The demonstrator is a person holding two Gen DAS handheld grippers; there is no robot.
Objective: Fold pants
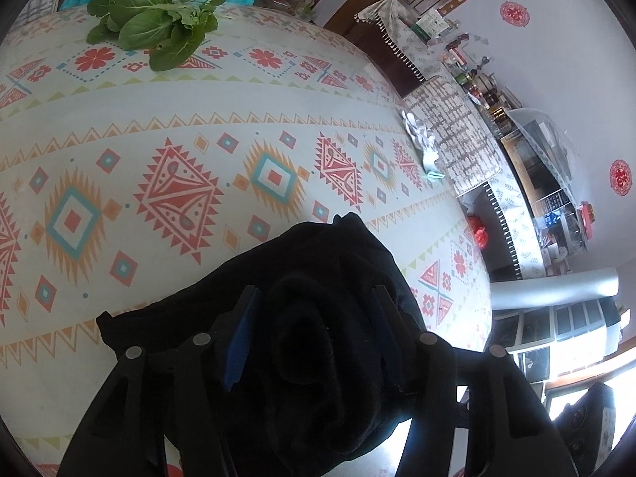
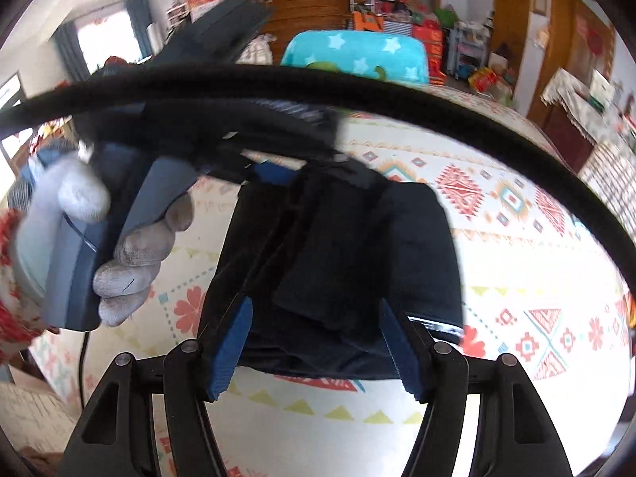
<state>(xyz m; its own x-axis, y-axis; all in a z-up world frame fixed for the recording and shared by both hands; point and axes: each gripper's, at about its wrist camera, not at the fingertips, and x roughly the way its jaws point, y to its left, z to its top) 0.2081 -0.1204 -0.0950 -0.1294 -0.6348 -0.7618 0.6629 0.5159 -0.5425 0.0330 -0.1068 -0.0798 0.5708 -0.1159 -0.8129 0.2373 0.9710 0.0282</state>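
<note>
Black pants (image 2: 342, 262) folded small on patterned table (image 2: 516, 278). Right gripper (image 2: 316, 342) tilted down, jaws apart, gripping nothing. Left gripper (image 1: 314, 326) tilted down over pants; jaws apart, grip unclear. Gloved hand (image 2: 131, 254) holds its handle.

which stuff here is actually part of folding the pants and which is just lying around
Part of the job:
black pants
left gripper
right gripper

Just lying about:
leafy greens
white gloves
star-patterned blue cloth
</note>
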